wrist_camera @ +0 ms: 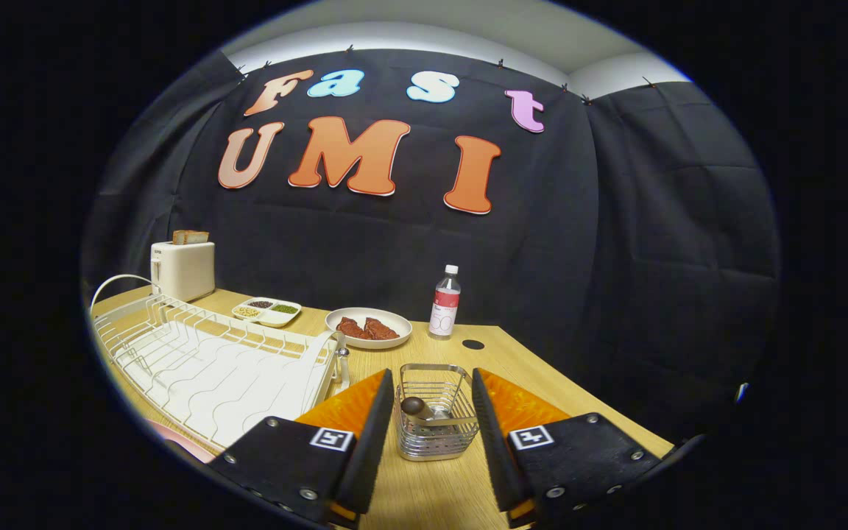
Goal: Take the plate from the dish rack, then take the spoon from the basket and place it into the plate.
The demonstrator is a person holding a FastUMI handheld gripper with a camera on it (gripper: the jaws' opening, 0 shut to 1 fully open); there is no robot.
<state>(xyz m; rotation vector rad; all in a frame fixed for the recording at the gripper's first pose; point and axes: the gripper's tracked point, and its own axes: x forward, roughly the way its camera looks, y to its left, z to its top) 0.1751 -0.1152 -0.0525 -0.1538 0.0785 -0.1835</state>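
A small metal wire basket point(439, 440) stands on the wooden table, between my two fingers and just ahead of them. A spoon point(415, 407) leans inside it, its dark rounded end up near the basket's left side. My gripper point(431, 377) is open, with one finger on each side of the basket and touching neither it nor the spoon. The white wire dish rack point(203, 361) stretches away to the left of the fingers, with no dish in its slots. A pinkish rounded edge point(179, 444), perhaps the plate, peeks out in front of the rack beside the left finger.
Beyond the basket a white plate with two pieces of meat point(368, 327) and a clear bottle point(444, 302) stand near the wall. A divided tray of seeds point(268, 311) and a white toaster point(183, 269) sit behind the rack. The table's right edge point(586, 383) runs close by.
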